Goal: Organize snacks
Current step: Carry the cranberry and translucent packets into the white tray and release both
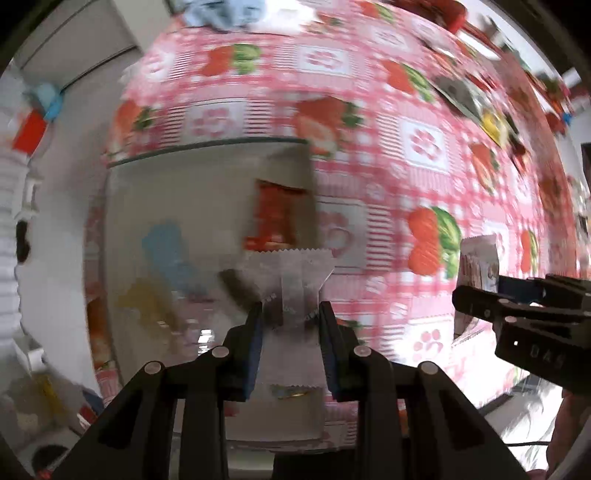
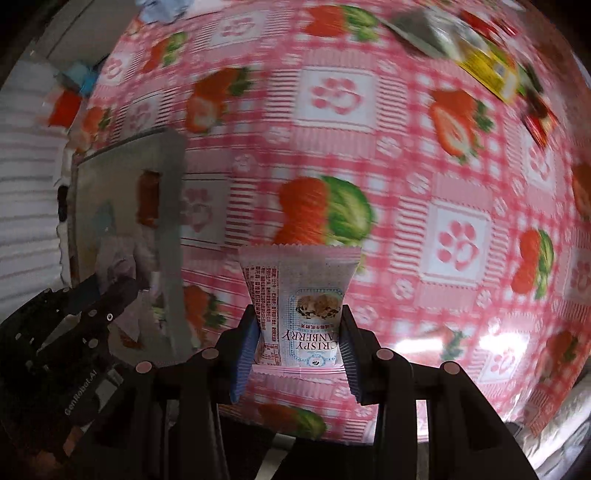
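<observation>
My left gripper [image 1: 291,314] is shut on a silver snack packet [image 1: 291,288] and holds it above a clear plastic bin [image 1: 207,147] at the table's left. A red packet [image 1: 275,218] and blurred blue and yellow packets lie in the bin. My right gripper [image 2: 297,325] is shut on a white cranberry snack packet [image 2: 299,299] above the strawberry tablecloth [image 2: 369,147]. The right gripper also shows in the left wrist view [image 1: 476,291], with its packet [image 1: 478,258]. The left gripper shows in the right wrist view [image 2: 107,291] over the bin [image 2: 170,177].
Several loose packets, grey [image 2: 421,33], yellow [image 2: 487,70] and red [image 2: 539,118], lie at the table's far right. A blue cloth [image 1: 221,14] lies at the far edge. White ribbed material [image 2: 26,199] lies left of the table.
</observation>
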The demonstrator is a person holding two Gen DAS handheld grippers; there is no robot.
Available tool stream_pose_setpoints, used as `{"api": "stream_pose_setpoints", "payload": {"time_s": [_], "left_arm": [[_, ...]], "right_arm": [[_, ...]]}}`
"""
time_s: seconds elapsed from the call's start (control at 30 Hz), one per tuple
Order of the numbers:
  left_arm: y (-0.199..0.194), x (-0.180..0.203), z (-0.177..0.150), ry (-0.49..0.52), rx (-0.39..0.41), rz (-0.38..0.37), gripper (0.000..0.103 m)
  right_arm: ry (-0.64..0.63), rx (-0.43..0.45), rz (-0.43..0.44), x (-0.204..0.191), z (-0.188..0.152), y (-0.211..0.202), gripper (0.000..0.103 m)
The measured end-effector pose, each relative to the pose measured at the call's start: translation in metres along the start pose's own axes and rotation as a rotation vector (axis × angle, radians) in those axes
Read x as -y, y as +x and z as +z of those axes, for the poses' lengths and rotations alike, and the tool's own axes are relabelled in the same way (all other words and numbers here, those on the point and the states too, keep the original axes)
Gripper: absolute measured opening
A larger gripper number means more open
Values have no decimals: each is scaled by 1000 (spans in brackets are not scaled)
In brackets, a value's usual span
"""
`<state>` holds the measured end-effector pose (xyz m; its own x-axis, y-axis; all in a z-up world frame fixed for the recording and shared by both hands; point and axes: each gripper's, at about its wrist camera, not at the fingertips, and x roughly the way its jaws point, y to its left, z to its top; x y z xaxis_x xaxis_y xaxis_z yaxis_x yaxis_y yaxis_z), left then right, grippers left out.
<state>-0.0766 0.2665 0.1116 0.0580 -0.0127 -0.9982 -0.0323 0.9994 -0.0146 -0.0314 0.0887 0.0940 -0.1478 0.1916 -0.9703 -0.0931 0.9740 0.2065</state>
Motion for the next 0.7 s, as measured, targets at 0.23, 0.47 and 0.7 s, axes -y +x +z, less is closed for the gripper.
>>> {"api": "stream_pose_setpoints", "payload": {"time_s": [0.23, 0.47, 0.7], "left_arm": [[0, -61, 4, -111, 0, 27, 32], [13, -91, 1, -153, -26, 49, 32], [29, -101, -7, -161, -63, 51, 33]], "right_arm": [[-126, 8, 25, -73, 29, 8, 43], [-231, -19, 26, -139, 49, 32, 43], [-270, -75, 17, -166, 49, 58, 44]]}}
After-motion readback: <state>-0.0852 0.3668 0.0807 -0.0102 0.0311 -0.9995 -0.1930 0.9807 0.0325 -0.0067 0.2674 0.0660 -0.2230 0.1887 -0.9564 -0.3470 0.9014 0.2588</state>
